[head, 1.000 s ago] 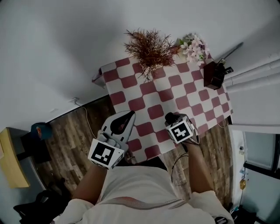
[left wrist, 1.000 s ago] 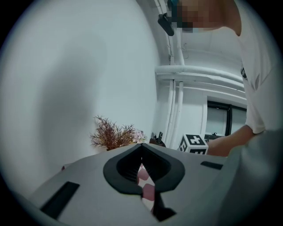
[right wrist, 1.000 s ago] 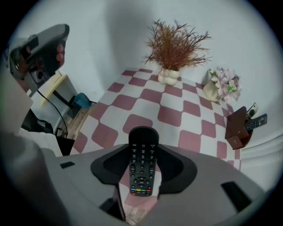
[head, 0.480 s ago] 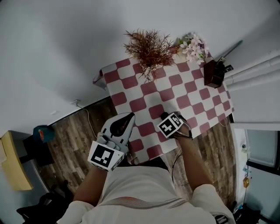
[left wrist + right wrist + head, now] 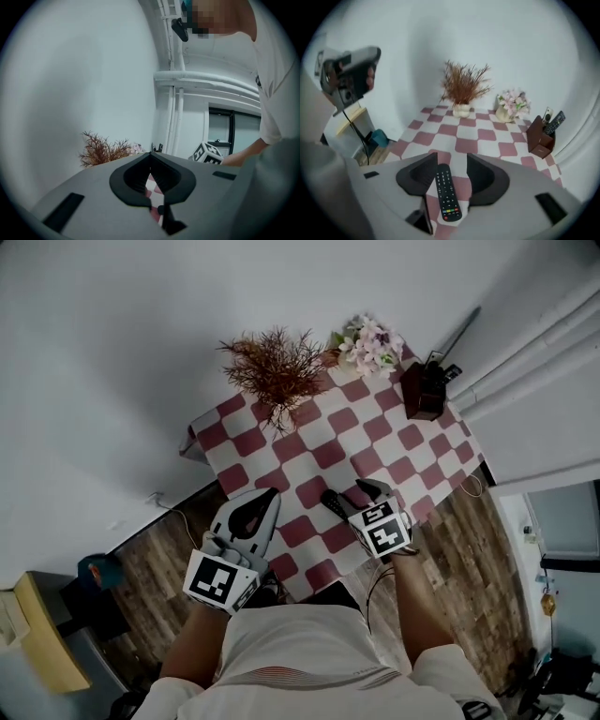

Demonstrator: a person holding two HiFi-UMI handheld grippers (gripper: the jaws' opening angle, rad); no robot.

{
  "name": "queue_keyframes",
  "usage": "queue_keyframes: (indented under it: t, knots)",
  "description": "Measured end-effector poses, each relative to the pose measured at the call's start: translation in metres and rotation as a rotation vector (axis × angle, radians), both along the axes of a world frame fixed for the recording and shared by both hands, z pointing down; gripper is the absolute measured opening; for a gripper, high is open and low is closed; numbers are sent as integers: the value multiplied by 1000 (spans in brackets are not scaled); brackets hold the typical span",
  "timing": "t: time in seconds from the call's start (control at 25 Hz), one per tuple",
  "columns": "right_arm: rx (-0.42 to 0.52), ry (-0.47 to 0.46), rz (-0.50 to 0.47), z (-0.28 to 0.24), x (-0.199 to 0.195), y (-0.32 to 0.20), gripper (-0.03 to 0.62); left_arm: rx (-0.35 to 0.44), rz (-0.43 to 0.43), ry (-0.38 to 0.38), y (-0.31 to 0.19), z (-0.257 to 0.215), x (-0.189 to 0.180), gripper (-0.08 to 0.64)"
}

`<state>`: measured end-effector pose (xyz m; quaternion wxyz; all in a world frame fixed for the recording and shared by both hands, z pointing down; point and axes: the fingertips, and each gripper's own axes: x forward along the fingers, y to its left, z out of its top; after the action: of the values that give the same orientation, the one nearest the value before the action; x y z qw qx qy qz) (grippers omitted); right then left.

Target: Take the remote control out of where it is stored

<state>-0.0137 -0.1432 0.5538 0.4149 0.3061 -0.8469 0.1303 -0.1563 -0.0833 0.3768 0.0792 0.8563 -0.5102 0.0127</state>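
Right claw [image 5: 451, 159]: open, jaws spread wide, tipped down at the tabletop [image 5: 478, 133], pressing on nothing.
Remote [image 5: 447, 192]: lay flat on the tabletop between those jaws, buttons up. It was nearer the jaw on the left of the right gripper view and out of the holder [image 5: 540, 136].
Change at right claw: a second before, the head view showed little but its cube [image 5: 380, 529] over the near edge. Now the jaws showed ahead of the cube, splayed over the checks.
Left claw [image 5: 150, 154]: closed, tips together, nothing in it. It hung by the tabletop's near left corner, much as a second before.
Holder: brown box at the far right edge, well apart from both claws, with two more remotes [image 5: 555, 123] upright in it.
Plant [image 5: 463, 86] and flowers [image 5: 512, 105]: stood at the far edge, placed as before.
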Motion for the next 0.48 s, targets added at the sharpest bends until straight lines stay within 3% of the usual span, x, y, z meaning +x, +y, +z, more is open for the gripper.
queue_keyframes:
  t: [0.2, 0.32, 0.48]
  knots:
    - [256, -330, 154, -101, 33, -7, 131, 35, 62, -11, -14, -18, 21, 9]
    - [390, -444, 260, -147, 59, -6, 63, 58, 90, -11, -21, -31, 33, 9]
    - [520, -525, 364, -188, 90, -1, 40, 83, 116, 6, -28, -47, 47, 9]
